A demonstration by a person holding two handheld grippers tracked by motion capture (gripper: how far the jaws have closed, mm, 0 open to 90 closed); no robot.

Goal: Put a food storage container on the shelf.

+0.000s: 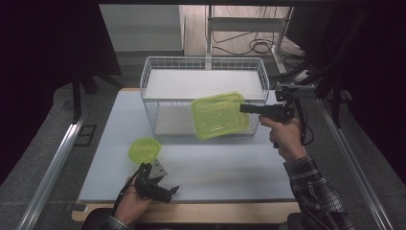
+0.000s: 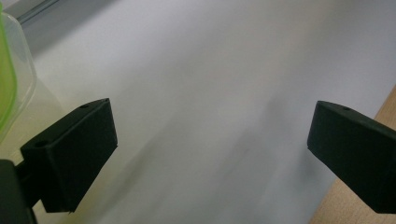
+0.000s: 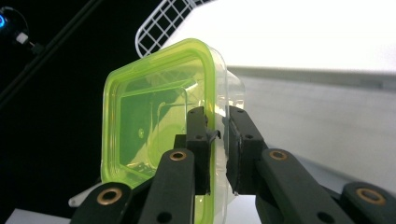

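High view: our right hand-held gripper (image 1: 245, 109) pinches the rectangular container (image 1: 219, 115) by its rim, lifted w/ clearance over the wire basket (image 1: 153, 79); left hand-held gripper (image 1: 167, 191) idles unclenched near the table (image 1: 230, 172) edge.

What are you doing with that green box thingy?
A person works at a white table with a gripper in each hand. The right gripper is shut on the rim of a rectangular green-lidded container, holding it tilted in the air in front of a white wire basket. The left gripper rests open near the table's front edge, beside a small round green-lidded container.
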